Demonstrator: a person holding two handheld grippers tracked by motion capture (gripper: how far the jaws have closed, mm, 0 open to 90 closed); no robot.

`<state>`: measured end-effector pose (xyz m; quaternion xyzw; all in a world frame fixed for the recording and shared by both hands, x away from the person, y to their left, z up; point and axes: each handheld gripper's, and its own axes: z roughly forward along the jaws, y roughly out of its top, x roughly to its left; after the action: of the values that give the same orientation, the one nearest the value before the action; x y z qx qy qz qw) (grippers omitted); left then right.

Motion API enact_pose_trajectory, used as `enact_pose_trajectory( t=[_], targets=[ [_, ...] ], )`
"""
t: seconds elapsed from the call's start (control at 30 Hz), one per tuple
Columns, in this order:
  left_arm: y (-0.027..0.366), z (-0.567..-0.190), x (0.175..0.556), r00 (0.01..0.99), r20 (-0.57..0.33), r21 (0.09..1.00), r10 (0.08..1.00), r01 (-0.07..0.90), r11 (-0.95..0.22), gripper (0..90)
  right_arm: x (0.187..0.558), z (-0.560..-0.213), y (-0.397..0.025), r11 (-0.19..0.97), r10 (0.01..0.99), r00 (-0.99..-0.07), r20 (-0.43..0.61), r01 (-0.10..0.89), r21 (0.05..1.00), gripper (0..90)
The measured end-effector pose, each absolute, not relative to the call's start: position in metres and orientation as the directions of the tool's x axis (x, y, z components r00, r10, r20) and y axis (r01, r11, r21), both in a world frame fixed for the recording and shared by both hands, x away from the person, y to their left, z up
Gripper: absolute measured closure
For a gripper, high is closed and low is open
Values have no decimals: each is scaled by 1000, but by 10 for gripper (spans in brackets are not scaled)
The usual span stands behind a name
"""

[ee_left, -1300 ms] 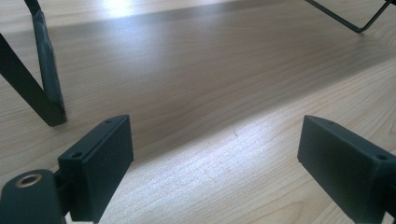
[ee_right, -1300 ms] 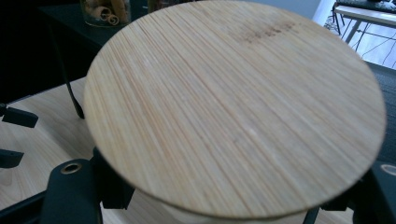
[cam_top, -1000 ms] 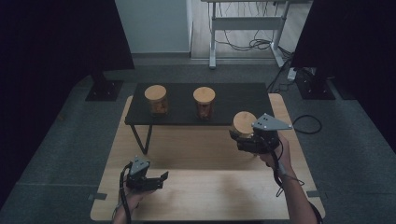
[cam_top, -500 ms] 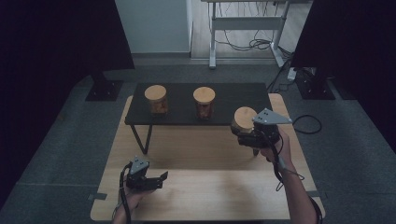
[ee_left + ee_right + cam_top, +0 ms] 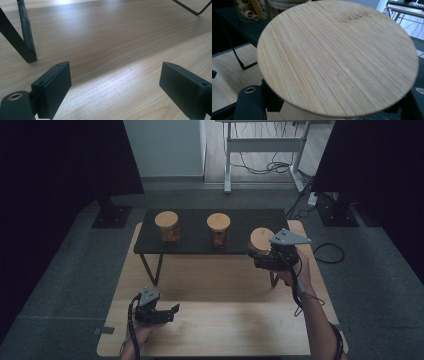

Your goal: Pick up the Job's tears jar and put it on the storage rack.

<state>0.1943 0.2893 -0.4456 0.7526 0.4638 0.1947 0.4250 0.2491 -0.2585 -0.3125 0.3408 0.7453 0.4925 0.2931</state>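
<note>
A glass jar with a round bamboo lid (image 5: 261, 240) hangs at the right end of the low black shelf (image 5: 190, 245), about level with its top. My right gripper (image 5: 258, 257) is shut on the jar's body just under the lid. In the right gripper view the lid (image 5: 337, 55) hides most of the jaws. Two more bamboo-lidded jars stand on the shelf, one at the left (image 5: 166, 226) and one in the middle (image 5: 218, 229). My left gripper (image 5: 172, 311) stands open and holds nothing, low over the wooden table's (image 5: 225, 320) front left; its fingers (image 5: 52, 87) are spread wide.
The shelf rests on thin black legs (image 5: 25, 42), one just ahead of my left gripper. A jar with rolled brown sticks (image 5: 249, 10) shows beyond the held lid. Grey carpet, dark stands and a desk frame with cables lie past the table.
My right gripper has carried the jar slightly farther away and up, closer to the shelf's right end. The left gripper has stayed put.
</note>
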Motion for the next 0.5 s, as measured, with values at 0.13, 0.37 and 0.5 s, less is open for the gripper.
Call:
enact_pose_trajectory(
  t=[0.13, 0.37, 0.5],
  targets=[
    [290, -446, 195, 491, -102, 818, 865, 536, -208, 101, 255, -311, -257, 288, 796, -596, -104, 223, 931, 245],
    [291, -447, 196, 487, -105, 818, 867, 539, -203, 101, 263, -308, -255, 299, 791, -602, -114, 218, 929, 245],
    [292, -448, 196, 486, -107, 817, 868, 540, -201, 101, 266, -307, -254, 304, 788, -605, -119, 213, 929, 245]
  ],
)
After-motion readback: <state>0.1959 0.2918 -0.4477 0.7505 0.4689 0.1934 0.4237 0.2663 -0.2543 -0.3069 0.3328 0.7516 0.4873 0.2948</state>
